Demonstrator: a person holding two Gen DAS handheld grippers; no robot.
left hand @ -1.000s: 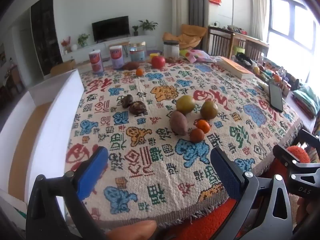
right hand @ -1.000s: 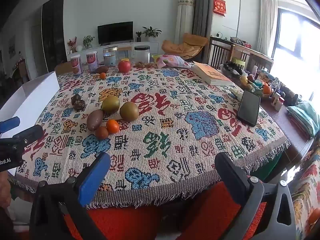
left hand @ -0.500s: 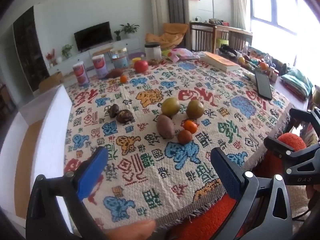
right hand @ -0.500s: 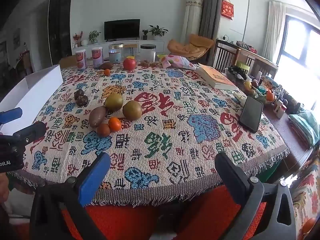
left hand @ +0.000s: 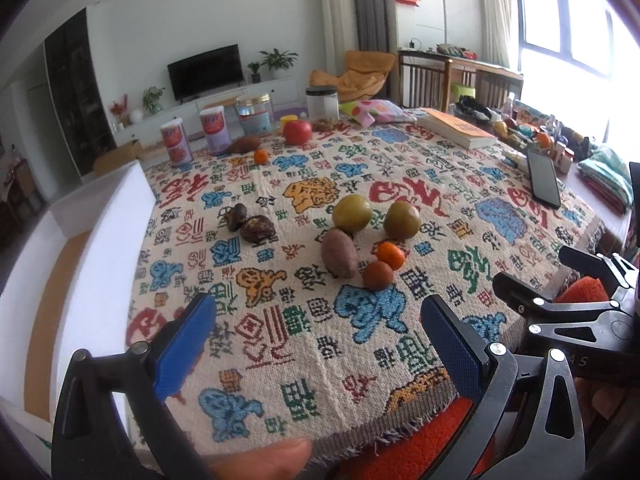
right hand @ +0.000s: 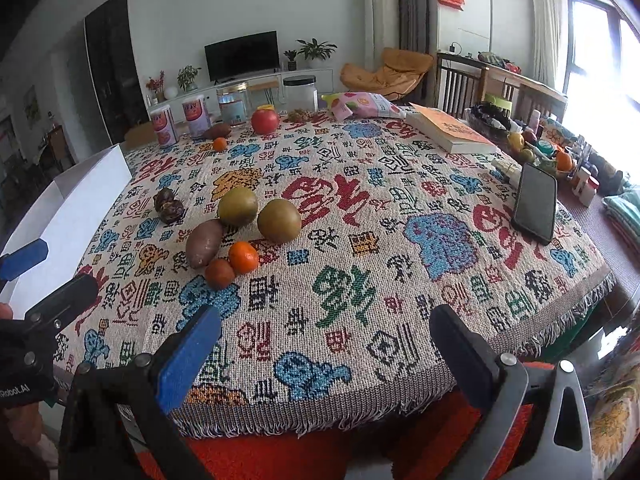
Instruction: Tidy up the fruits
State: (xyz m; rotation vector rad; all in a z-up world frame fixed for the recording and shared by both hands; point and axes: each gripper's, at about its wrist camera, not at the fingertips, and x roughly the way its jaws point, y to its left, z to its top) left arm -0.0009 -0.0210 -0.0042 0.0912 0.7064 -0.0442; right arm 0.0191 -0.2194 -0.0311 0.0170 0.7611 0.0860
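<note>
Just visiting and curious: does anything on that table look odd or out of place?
Nothing is spilled or broken. One oddity: a purplish sweet potato lies among the fruit, touching a green fruit. A black phone also lies on the cloth.

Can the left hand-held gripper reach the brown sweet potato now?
Probably yes: the left hand-held gripper is open, and only bare patterned tablecloth lies between it and the brown sweet potato.
</note>
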